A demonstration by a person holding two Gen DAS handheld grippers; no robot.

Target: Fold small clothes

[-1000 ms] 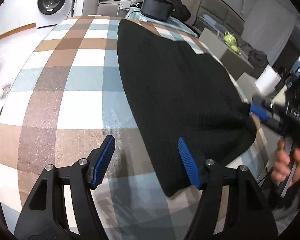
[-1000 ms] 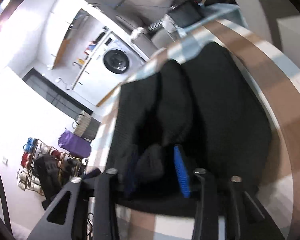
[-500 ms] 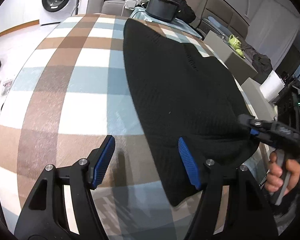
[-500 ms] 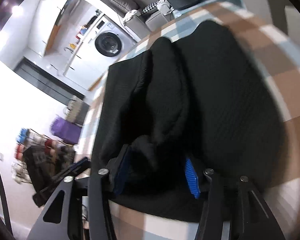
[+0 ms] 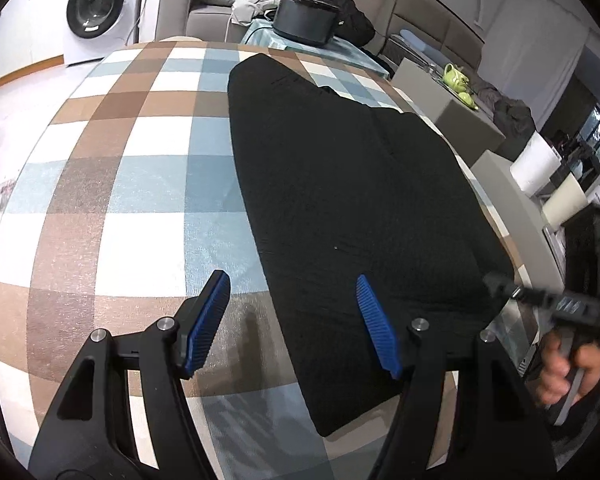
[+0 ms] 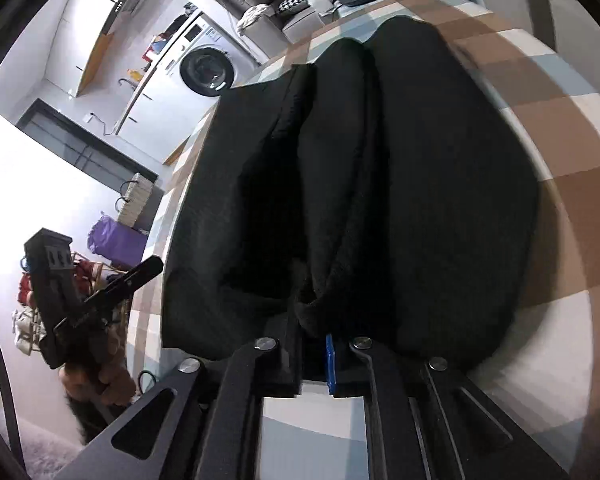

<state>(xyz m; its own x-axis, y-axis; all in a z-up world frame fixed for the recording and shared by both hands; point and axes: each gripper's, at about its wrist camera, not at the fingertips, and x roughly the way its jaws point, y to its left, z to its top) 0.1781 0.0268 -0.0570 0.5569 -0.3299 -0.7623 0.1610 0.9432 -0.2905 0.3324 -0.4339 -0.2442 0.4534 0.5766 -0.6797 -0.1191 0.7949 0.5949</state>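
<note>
Right gripper (image 6: pixel 314 340) jaws have just been closing, now pinching a bunched fold of the black garment (image 5: pixel 352 200) that sat loose between wider jaws one second earlier.

Left to right: the left gripper (image 5: pixel 294 320) is hovering with jaws standing wide and empty, one blue pad over the checked tablecloth (image 5: pixel 132 184), the other over the garment's near edge. The garment is lying lengthwise on the tablecloth, right of centre. At its right edge the right gripper is gripping the cloth, with a hand (image 5: pixel 568 372) squeezing its handle.
</note>
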